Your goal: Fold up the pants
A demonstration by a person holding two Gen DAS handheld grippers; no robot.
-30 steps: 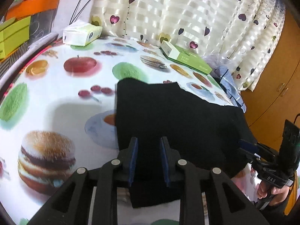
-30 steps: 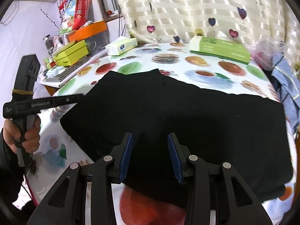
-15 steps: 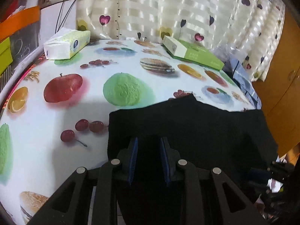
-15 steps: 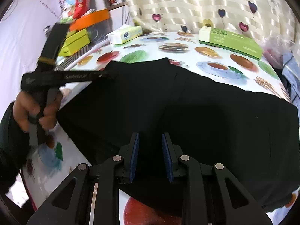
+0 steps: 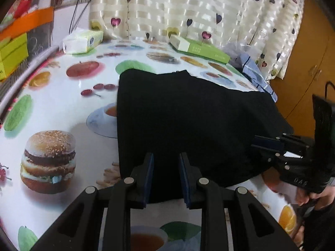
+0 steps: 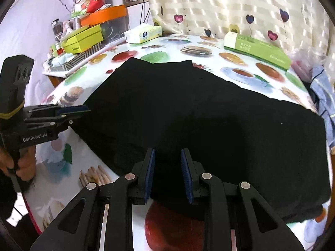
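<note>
The black pants [image 5: 188, 113] lie folded flat on the fruit-print tablecloth [image 5: 52, 96]; they also fill the middle of the right wrist view [image 6: 209, 115]. My left gripper [image 5: 166, 156] is open, its fingers just over the near edge of the cloth, holding nothing. My right gripper [image 6: 167, 152] is open over the near edge of the pants and empty. The right gripper also shows at the right of the left wrist view [image 5: 270, 144]. The left gripper shows at the left of the right wrist view [image 6: 73, 113].
A tissue pack [image 5: 82, 40] and a green box [image 5: 199, 48] lie at the table's far side by the heart-print curtain [image 5: 188, 10]. A blue cloth [image 5: 255, 71] hangs at the right edge. Boxes [image 6: 83, 37] stack on a side shelf at left. A wooden cabinet [image 5: 309, 62] stands right.
Both grippers were narrowed over the pants half a second ago and now stand open. The left gripper has drawn back toward the near edge; the pants lie flat.
</note>
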